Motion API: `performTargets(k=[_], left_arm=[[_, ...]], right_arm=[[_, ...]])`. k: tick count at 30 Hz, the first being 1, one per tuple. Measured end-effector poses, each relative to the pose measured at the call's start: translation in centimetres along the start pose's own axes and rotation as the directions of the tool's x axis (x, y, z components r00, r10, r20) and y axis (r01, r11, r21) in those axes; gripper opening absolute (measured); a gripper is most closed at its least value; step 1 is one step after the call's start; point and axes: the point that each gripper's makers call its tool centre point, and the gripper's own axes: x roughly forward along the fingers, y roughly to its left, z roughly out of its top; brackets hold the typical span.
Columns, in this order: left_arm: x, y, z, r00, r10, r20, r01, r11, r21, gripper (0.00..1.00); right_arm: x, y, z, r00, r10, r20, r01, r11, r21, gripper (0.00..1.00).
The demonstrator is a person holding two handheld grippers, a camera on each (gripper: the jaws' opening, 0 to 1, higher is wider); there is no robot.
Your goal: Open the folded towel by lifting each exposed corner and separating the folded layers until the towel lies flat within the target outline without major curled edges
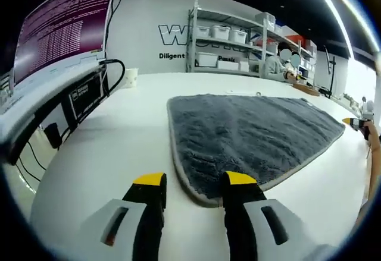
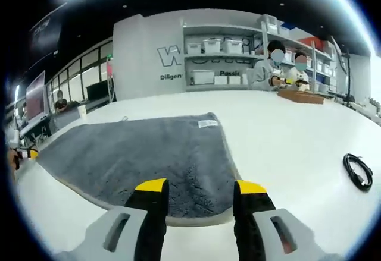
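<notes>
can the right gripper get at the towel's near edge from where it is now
Probably yes. The right gripper is open, its yellow-tipped jaws straddling the gray towel at its near hem, and nothing lies between them. The black cable sits well off to the side on the white table.

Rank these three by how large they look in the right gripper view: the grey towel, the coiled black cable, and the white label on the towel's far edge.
1. Grey towel, by far the largest.
2. Coiled black cable on the white table.
3. White label, smallest, though it lies farther from the camera, so this last ranking is unsure.
</notes>
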Motion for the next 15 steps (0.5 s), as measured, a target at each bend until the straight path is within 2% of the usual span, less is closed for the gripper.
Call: performTargets(k=[3,4,6,9,15], left_arm=[[0.1,0.4,-0.2,1.000,0.011,-0.004,-0.011,1.000,-0.020,0.32],[0.1,0.4,-0.2,1.000,0.012,-0.004,-0.012,1.000,-0.022,0.31],[0.1,0.6,-0.4,1.000,0.026,-0.011,-0.026,0.999,-0.018,0.26],[0.2,0.6,-0.5,1.000,0.025,-0.014,-0.025,1.000,-0.015,0.25],[0.2,0.5,-0.5,1.000,0.015,-0.011,-0.016,1.000,-0.015,0.18]], right_arm=[[0.3,-1.2,0.0,1.000,-0.027,-0.003,0.027,0.999,0.017,0.28],[0.4,-1.5,-0.1,0.999,-0.033,-0.006,0.034,0.999,0.020,0.22],[0.6,-2.5,-0.5,0.998,-0.064,-0.027,0.064,0.998,0.027,0.16],[0.8,-3.2,-1.0,0.995,-0.080,-0.051,0.082,0.996,0.034,0.21],[1.2,-3.5,-2.6,0.992,-0.079,-0.100,0.085,0.995,0.048,0.17]])
